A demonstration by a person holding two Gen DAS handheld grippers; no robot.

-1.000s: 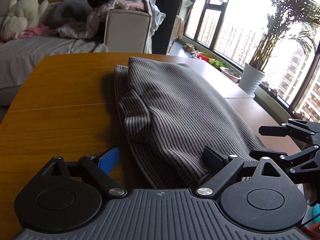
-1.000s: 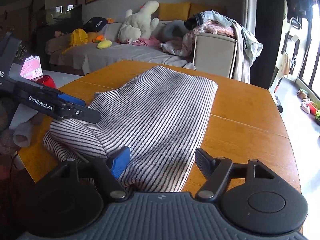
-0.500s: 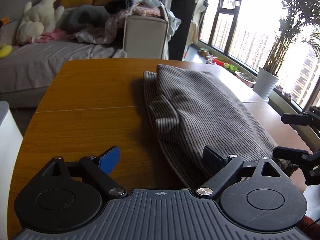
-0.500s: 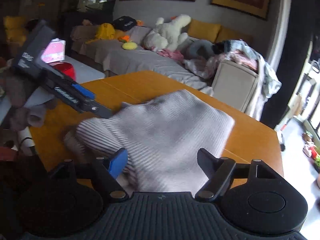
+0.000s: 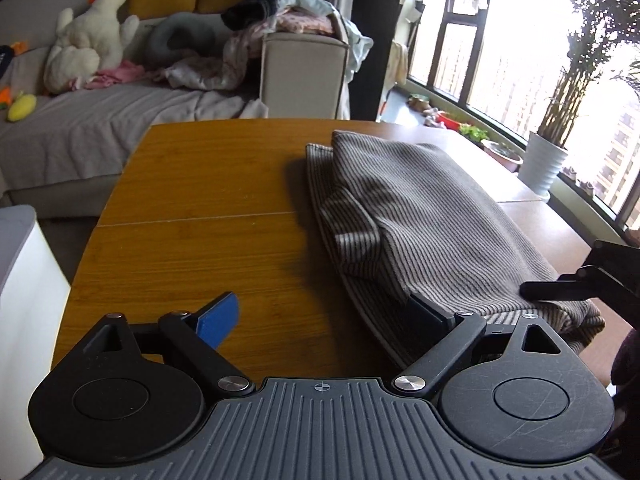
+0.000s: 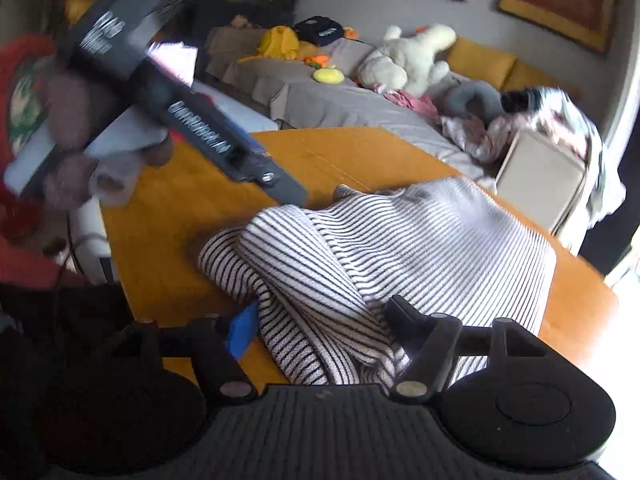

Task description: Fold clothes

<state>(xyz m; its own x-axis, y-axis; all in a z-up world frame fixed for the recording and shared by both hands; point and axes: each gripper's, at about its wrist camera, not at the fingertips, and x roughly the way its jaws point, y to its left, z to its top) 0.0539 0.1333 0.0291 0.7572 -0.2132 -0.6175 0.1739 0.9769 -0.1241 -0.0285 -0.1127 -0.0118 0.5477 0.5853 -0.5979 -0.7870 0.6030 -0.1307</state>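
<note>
A wooden table (image 5: 192, 208) fills the middle of both views, its orange-brown top crossed by a thin seam. On it lies the striped sweater (image 5: 420, 220), folded into a thick oblong bundle of fine grey and white ribs. In the left wrist view it takes the centre right of the frame, running from the far table edge down to the lower right, with a narrower layer showing along its left edge and a soft crease near its middle. In the right wrist view the sweater (image 6: 400, 248) sits in the centre and lower middle, its near end rumpled into rounded rolls with bold dark stripes.

The left gripper (image 5: 324, 316) at the bottom of its frame is spread wide, holding nothing; its blue fingertip is over bare wood and its black one touches the sweater's near edge. The right gripper (image 6: 320, 320) is also spread apart, with the bunched near end of the sweater lying between its fingers, not pinched.
</note>
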